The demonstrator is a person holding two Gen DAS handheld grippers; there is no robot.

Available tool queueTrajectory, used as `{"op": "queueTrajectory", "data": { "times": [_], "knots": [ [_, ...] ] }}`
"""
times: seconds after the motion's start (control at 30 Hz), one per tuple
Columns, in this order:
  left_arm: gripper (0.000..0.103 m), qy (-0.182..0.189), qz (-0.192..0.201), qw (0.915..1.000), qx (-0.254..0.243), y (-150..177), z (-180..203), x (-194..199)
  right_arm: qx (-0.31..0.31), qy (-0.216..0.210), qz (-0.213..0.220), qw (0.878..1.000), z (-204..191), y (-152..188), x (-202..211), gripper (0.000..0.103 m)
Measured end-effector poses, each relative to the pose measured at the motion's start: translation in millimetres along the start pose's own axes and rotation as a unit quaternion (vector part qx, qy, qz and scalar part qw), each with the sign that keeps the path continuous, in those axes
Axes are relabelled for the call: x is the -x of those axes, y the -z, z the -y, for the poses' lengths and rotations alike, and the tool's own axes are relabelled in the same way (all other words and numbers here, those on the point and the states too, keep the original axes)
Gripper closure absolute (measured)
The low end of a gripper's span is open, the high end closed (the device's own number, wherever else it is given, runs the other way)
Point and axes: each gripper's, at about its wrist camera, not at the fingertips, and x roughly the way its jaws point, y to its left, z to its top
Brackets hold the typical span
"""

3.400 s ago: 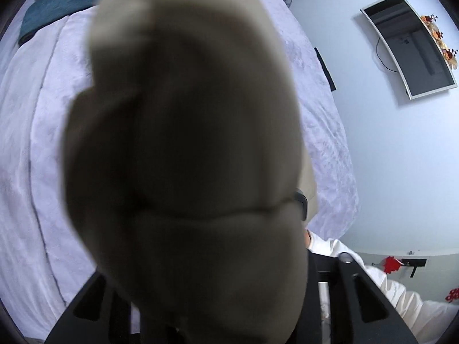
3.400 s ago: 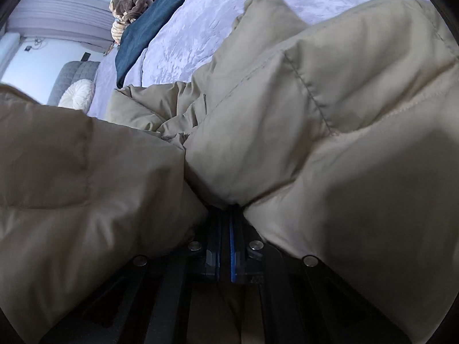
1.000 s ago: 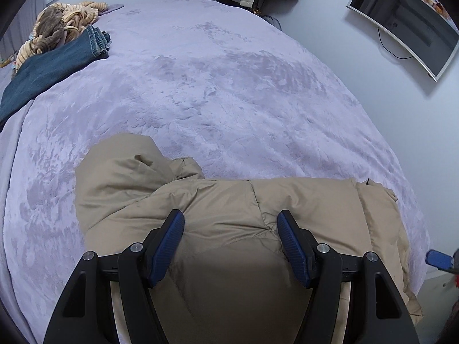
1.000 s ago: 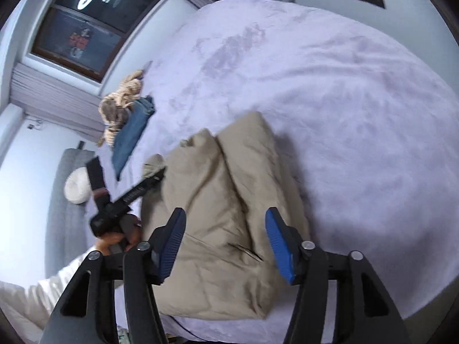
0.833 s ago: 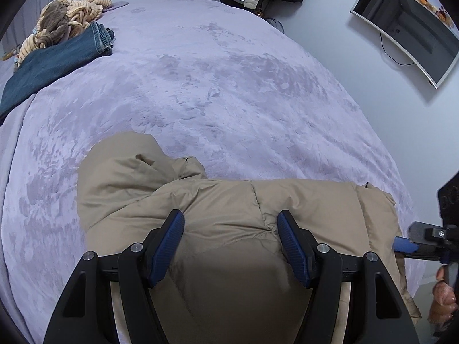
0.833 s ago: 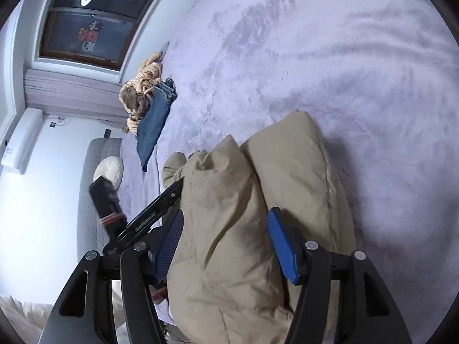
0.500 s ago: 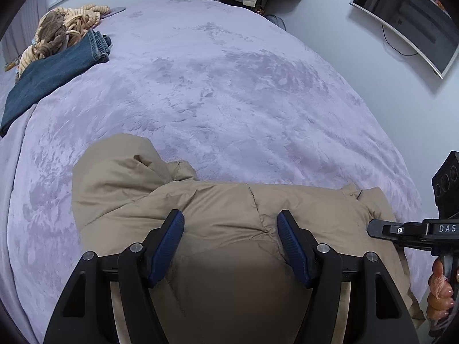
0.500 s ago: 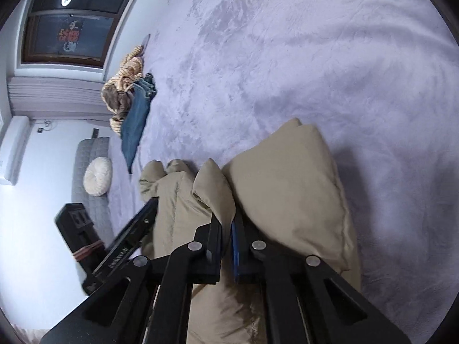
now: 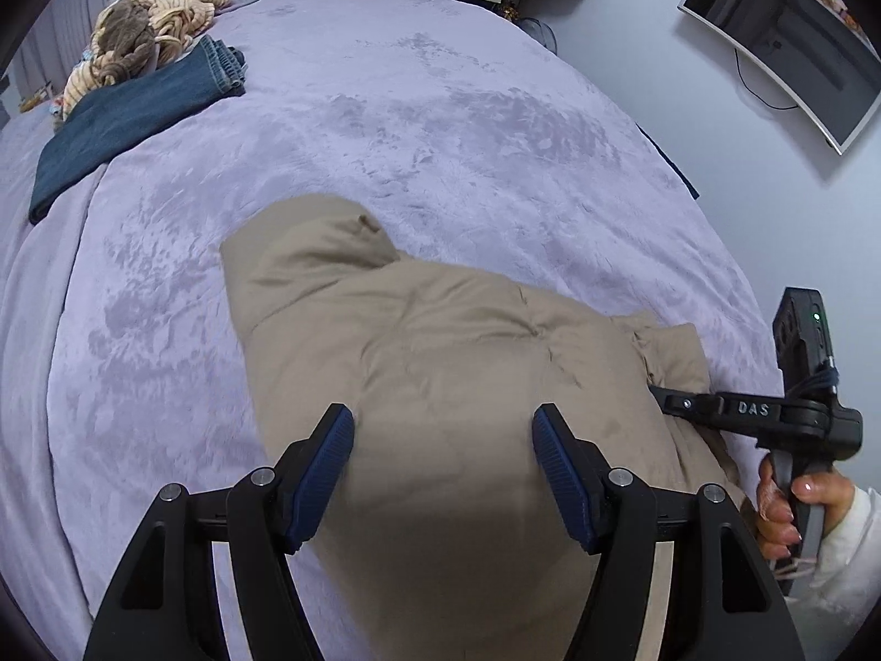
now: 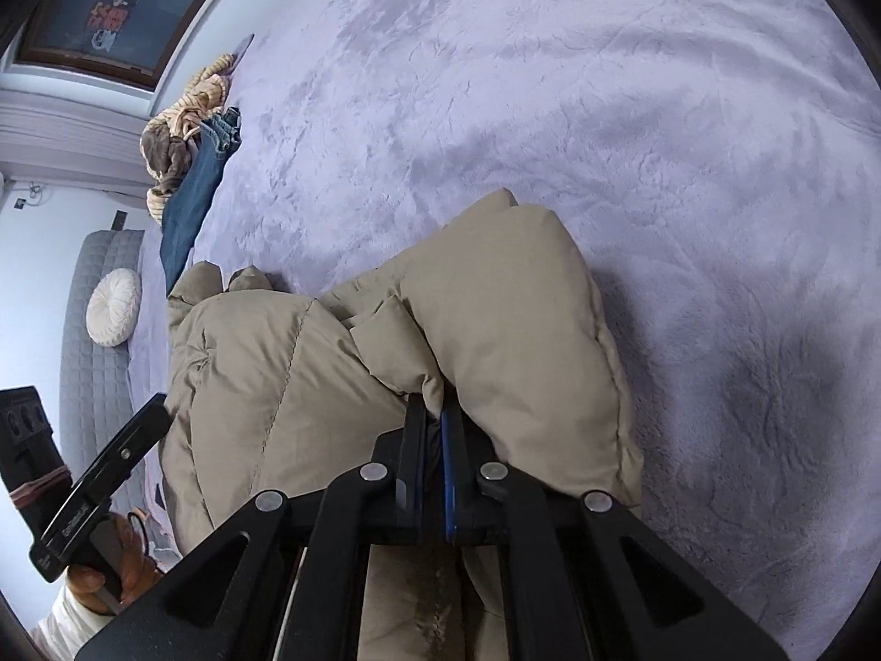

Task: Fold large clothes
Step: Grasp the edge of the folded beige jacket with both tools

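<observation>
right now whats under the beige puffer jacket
The beige puffer jacket lies on the lavender blanket. Whatever sits beneath its bulk is covered.

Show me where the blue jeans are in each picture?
Left wrist view: the folded blue jeans lie at the upper left, on the far side of the bed, beside a striped plush toy.
Right wrist view: the jeans are at the left, running up toward the toy.
Shared landmark: the beige puffer jacket in front.
</observation>
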Motion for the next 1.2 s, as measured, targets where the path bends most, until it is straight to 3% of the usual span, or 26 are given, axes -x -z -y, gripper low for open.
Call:
{"op": "queueTrajectory", "data": {
  "times": [0.13, 0.17, 0.2, 0.4, 0.57, 0.83, 1.03, 1.1, 1.2],
  "knots": [
    [0.034, -0.002, -0.022, 0.9996, 0.017, 31, -3, 4, 0.014, 0.012, -0.001, 1.000, -11, 4, 15, 0.098],
    [0.022, -0.011, -0.023, 0.9995, 0.020, 38, -3, 3, 0.023, 0.012, -0.001, 1.000, -16, 6, 21, 0.098],
    [0.019, -0.014, -0.025, 0.9992, 0.027, 44, -3, 3, 0.033, 0.012, 0.001, 0.999, -22, 9, 28, 0.098],
    [0.019, -0.014, -0.029, 0.9976, 0.062, 58, -7, 1, 0.090, 0.008, 0.025, 0.996, -52, 44, 79, 0.098],
    [0.019, -0.015, -0.038, 0.9963, 0.075, 59, -13, 7, 0.124, 0.022, 0.011, 0.992, -69, 88, 93, 0.098],
    [0.019, -0.010, -0.050, 0.9962, 0.071, 66, -23, 19, 0.082, 0.087, -0.031, 0.992, -54, 129, 60, 0.097],
    [0.018, -0.019, -0.046, 0.9970, 0.059, 70, -31, 32, 0.050, 0.104, -0.014, 0.993, -51, 134, 61, 0.095],
    [0.000, -0.016, -0.042, 0.9974, 0.056, 71, -35, 38, 0.044, 0.110, -0.009, 0.993, -54, 136, 62, 0.095],
    [0.000, -0.013, -0.031, 0.9981, 0.051, 73, -41, 45, 0.041, 0.119, 0.000, 0.992, -61, 139, 62, 0.095]
  ]
}}
